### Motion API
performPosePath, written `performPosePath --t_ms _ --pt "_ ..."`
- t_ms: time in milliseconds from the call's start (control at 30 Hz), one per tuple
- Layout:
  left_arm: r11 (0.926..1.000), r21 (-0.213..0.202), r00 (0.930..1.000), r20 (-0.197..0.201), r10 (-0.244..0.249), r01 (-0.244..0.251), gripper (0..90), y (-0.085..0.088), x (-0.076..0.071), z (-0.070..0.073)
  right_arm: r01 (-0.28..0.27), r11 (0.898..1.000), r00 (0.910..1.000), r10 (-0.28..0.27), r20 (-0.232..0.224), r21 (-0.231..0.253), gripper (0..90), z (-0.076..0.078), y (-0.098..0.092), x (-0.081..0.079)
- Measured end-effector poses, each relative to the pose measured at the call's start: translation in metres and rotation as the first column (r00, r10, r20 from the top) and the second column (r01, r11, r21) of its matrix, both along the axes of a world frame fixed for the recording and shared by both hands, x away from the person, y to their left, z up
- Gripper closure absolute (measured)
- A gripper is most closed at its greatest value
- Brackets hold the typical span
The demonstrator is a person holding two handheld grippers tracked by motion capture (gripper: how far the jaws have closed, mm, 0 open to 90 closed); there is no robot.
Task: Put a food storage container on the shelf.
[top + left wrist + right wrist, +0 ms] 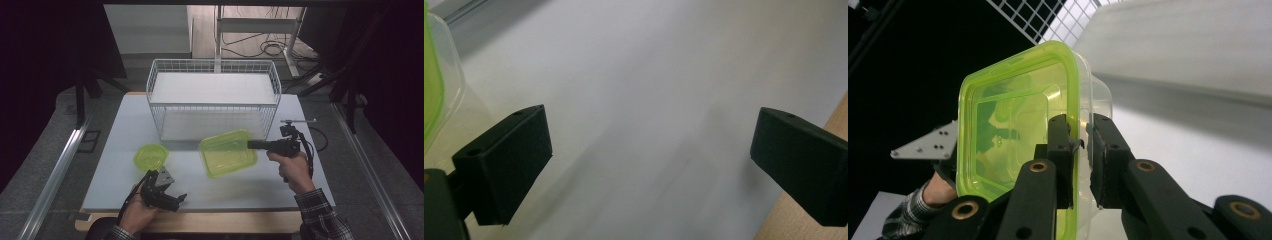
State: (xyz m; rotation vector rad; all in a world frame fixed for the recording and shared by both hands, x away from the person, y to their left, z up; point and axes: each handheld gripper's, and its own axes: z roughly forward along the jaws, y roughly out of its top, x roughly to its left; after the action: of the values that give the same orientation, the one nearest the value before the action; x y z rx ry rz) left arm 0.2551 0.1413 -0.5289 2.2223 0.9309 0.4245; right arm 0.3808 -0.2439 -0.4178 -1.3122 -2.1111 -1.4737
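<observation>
Wire basket (212, 102) stands on the table (115, 150) at the far centre. Directly before the basket, slightly right of centre, sits the rectangular container (228, 153), its lid edge between the jaws of the right hand-held gripper (254, 145), which reaches in from the right. The small container (151, 156) lies to the left of the rectangular one, apart from it. The left hand-held gripper (172, 197) is at the near edge of the table (just before the small container), jaws spread over bare table surface, nothing between them.
</observation>
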Motion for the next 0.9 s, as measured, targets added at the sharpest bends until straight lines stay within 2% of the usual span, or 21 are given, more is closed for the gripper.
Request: performPosePath --t_ms 467,500,567,633,900 --pt "1.0 -0.005 1.0 -0.002 -0.002 0.002 1.8 0.0 0.0 0.0 0.024 1.0 0.9979 -0.025 0.06 0.015 79.8 0.04 0.001 0.013" --pt "1.0 -0.002 1.0 -0.002 -0.005 0.005 1.7 0.0 0.0 0.0 0.029 0.999 0.9972 -0.03 0.069 0.021 79.8 0.047 0.001 0.016" --pt "1.0 0.0 1.0 -0.002 -0.006 0.006 1.7 0.0 0.0 0.0 0.031 0.999 0.997 -0.032 0.071 0.02 79.9 0.05 0.001 0.017" --pt "1.0 0.003 1.0 0.0 -0.006 0.006 1.6 -0.001 0.0 0.0 0.036 0.999 0.9954 -0.039 0.088 0.03 79.9 0.06 0.003 0.019" --pt "1.0 0.005 1.0 0.003 -0.004 0.004 1.2 -0.001 0.0 -0.001 0.059 0.997 0.9914 -0.063 0.115 0.039 79.9 0.079 0.009 0.03"
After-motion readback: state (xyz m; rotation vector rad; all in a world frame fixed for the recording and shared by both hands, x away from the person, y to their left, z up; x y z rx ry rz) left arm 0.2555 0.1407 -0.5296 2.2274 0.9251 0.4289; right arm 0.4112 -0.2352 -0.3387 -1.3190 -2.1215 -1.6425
